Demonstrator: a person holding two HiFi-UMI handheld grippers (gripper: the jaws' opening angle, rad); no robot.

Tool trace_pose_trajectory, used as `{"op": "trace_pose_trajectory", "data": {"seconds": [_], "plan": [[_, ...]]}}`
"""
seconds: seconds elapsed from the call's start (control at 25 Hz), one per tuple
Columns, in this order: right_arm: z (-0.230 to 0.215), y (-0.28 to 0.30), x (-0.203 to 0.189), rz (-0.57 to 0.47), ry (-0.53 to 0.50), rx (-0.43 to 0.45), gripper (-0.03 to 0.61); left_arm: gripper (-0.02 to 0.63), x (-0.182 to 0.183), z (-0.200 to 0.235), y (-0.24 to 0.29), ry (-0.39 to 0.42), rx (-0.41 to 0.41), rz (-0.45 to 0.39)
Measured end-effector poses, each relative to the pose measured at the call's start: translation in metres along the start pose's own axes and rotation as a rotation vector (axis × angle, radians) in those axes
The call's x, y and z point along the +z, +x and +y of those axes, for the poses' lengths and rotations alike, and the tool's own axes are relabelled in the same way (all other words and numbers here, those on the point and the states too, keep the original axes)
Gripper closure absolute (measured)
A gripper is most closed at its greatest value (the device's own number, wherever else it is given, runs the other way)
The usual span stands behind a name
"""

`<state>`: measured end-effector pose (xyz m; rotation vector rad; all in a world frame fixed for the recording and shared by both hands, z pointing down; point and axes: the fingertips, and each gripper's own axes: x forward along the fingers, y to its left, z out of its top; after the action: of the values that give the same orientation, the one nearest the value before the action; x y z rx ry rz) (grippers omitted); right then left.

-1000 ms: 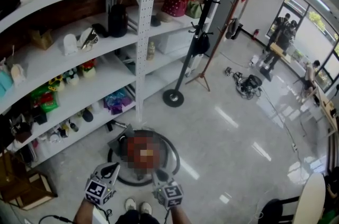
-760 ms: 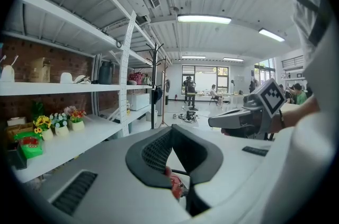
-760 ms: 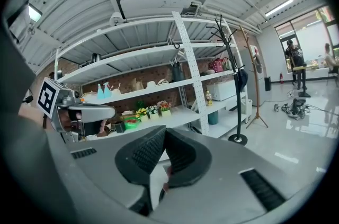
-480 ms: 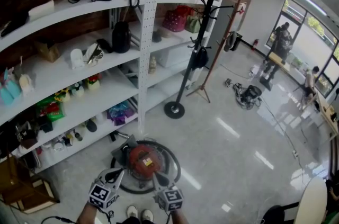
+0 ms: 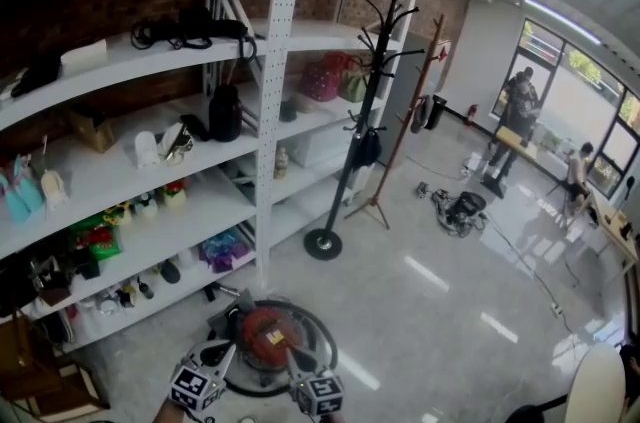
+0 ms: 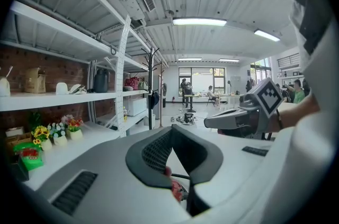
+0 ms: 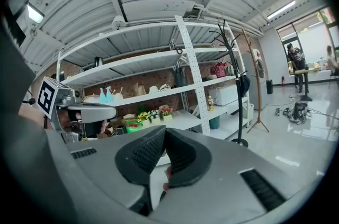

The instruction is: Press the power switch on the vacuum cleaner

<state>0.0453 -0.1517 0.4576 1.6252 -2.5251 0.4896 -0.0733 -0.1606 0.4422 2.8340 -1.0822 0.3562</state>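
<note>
The vacuum cleaner (image 5: 262,336) is a round red canister on the floor at the foot of the shelves, with a dark hose (image 5: 322,321) looped around it. Both grippers hover over its near side at the bottom edge of the head view: my left gripper (image 5: 221,350) at its left, my right gripper (image 5: 291,357) at its right. Their jaws are shut with nothing between them. In the left gripper view my left gripper (image 6: 170,131) points level into the room, and a bit of red vacuum cleaner (image 6: 175,191) shows below the pads. My right gripper (image 7: 164,133) also points level. The switch is too small to make out.
White curved shelves (image 5: 150,201) full of small goods stand at the left, with a perforated white post (image 5: 270,111). A black coat stand (image 5: 345,161) rises behind the vacuum. Shiny floor (image 5: 440,311) spreads to the right. People stand far off by the windows (image 5: 520,111).
The head view has tilted up, so the vacuum and both grippers sit lower and smaller in the picture. The grippers stay shut over the vacuum's near side.
</note>
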Motion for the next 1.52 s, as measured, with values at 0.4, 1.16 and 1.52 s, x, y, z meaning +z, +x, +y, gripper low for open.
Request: {"op": "trace_pose_trajectory", "data": {"seconds": [0.4, 1.16, 1.52], "plan": [[-0.014, -0.01, 0.001, -0.034, -0.017, -0.014, 0.566, 0.606, 0.011, 0.006, -0.008, 0.012, 0.036, 0.0], [-0.003, -0.037, 0.042, -0.06, -0.039, -0.009, 0.566, 0.607, 0.045, 0.021, -0.04, 0.016, 0.127, -0.07], [-0.004, -0.049, 0.056, -0.08, -0.023, -0.017, 0.566, 0.607, 0.049, 0.023, -0.046, 0.027, 0.139, -0.07]]}}
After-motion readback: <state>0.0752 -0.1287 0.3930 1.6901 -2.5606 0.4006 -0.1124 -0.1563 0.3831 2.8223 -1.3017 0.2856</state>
